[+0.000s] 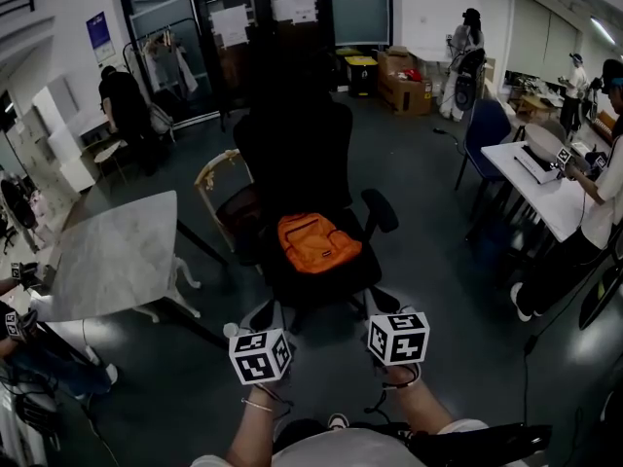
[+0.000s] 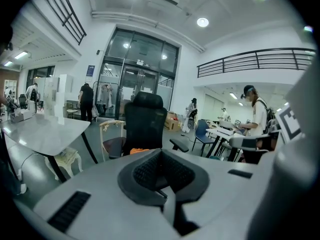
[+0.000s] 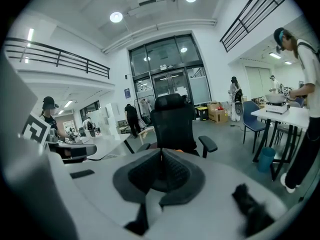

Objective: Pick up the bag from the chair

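**Bag on the seat, both grippers short of it**

We see the orange bag [image 1: 316, 242] lying on the seat of the black office chair [image 1: 297, 144], resting against the backrest between the two armrests. We hold the left gripper [image 2: 161, 158] and the right gripper [image 3: 161, 156] side by side in front of the chair, well apart from the bag. Each has its fingers pressed together with nothing between them. From either gripper, only a sliver of orange shows above the fingertips. Cardboard boxes [image 1: 404, 84] stand by the far wall, and we cannot tell what they hold.
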`<state>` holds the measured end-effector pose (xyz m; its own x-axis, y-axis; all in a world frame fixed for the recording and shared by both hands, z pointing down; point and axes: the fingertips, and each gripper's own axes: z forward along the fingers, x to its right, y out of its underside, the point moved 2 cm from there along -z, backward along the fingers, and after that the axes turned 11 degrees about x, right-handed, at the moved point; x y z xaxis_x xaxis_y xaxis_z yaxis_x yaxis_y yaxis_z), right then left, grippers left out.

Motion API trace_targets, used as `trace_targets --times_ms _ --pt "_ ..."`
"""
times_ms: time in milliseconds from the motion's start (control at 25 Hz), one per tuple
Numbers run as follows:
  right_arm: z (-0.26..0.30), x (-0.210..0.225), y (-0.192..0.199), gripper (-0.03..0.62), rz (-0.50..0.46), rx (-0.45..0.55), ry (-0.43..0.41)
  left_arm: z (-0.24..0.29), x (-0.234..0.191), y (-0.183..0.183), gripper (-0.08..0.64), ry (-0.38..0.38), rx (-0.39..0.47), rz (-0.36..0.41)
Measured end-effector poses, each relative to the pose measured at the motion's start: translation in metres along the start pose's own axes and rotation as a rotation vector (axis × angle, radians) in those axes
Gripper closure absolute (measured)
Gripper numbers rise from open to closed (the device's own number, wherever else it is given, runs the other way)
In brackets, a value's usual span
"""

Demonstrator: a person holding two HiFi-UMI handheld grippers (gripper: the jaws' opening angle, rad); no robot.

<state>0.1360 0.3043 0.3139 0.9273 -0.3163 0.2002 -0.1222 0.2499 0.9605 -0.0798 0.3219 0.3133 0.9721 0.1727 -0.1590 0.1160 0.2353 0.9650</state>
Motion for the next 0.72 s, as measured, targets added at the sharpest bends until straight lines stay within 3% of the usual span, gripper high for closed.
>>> trace_targets --times_ms 440,720 --pt "0.026 0.015 0.009 0.558 0.056 -0.016 -0.007 0.024 -0.013 0.001 0.548 -0.03 -0.029 0.022" --pt "0.045 0.027 0.009 0.558 0.059 -0.024 0.014 0.051 -0.01 0.004 0.548 0.005 -0.041 0.025"
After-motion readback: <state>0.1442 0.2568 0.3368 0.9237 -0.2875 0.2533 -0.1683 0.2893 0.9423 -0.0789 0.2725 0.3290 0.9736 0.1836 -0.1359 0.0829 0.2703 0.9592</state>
